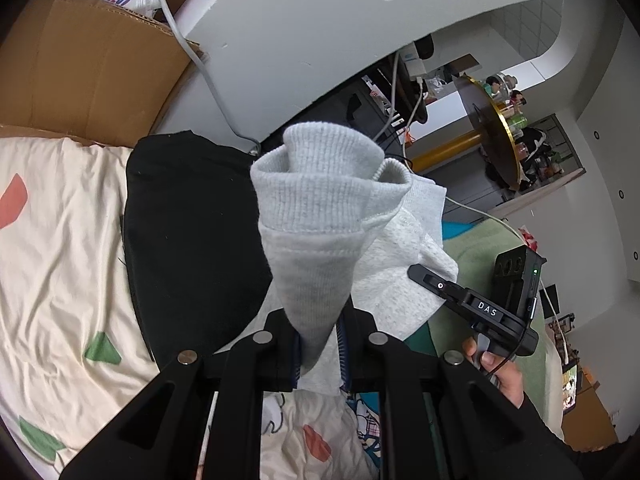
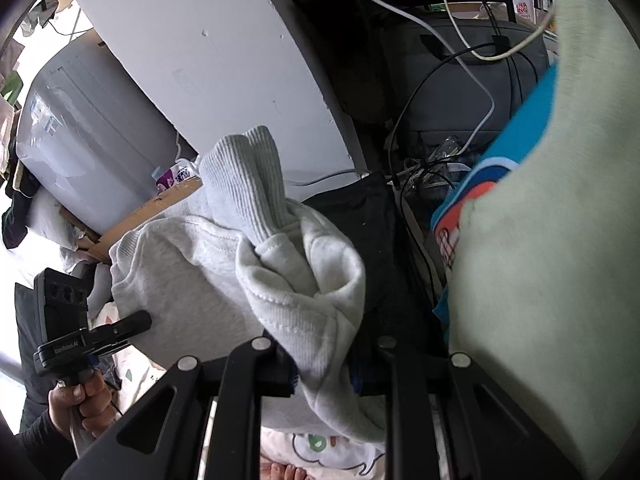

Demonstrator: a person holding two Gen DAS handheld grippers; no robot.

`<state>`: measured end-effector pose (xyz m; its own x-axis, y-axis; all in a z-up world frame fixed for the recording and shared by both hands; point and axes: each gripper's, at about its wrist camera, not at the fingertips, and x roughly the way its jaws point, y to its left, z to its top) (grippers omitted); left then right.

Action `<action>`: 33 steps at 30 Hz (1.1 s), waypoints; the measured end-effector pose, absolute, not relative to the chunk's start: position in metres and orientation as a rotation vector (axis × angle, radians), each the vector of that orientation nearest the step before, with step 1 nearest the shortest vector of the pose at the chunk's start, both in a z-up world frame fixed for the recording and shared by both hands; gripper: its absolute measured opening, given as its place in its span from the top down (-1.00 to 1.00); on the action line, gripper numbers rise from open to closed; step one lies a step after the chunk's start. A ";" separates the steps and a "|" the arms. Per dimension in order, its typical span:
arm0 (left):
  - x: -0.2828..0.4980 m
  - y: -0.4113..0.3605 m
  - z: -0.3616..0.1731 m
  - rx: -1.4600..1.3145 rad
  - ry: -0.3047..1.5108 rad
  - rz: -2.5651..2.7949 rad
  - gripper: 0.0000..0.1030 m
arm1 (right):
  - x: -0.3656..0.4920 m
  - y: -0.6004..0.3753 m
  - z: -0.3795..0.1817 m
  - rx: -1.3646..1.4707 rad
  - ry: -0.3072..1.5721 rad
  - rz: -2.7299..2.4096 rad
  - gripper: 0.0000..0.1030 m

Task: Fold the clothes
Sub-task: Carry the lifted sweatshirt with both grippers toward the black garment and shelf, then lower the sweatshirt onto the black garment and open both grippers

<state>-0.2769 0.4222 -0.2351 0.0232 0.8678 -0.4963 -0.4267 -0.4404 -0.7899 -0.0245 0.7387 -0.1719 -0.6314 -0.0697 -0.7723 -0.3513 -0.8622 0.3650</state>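
Observation:
A light grey sweatshirt (image 1: 396,264) hangs above the bed between both grippers. My left gripper (image 1: 318,348) is shut on a bunched part of it, and a ribbed cuff (image 1: 320,184) stands up in front of the camera. My right gripper (image 2: 322,364) is shut on another bunched part of the sweatshirt (image 2: 192,280), with a ribbed cuff (image 2: 248,184) above it. In the left wrist view the right gripper (image 1: 424,276) reaches in from the right, held by a hand (image 1: 500,372). In the right wrist view the left gripper (image 2: 138,322) shows at the left, gripped by a hand (image 2: 80,400).
A black garment (image 1: 188,240) lies on the cream patterned bedsheet (image 1: 60,280) behind the sweatshirt. A cardboard box (image 1: 88,68) and a white wall (image 1: 300,40) stand beyond the bed. A pale green blanket (image 2: 540,240) and blue cloth (image 2: 504,148) lie to the right. Cables (image 2: 460,80) trail past the bed's edge.

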 end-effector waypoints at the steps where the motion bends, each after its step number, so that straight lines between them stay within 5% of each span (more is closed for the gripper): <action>1: -0.280 0.423 -0.237 -1.279 -0.511 1.624 0.75 | -0.030 0.744 -0.175 -1.262 0.748 2.590 0.66; 33: -0.390 0.455 -0.312 -1.379 -0.508 1.681 0.75 | -0.178 0.791 -0.266 -1.390 0.623 2.570 0.67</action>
<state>-0.3905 0.4552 -0.3121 0.0014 0.8205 -0.5716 -0.3668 -0.5313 -0.7636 -0.1777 0.7913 -0.2658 -0.5578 -0.0605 -0.8278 -0.3253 -0.9016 0.2850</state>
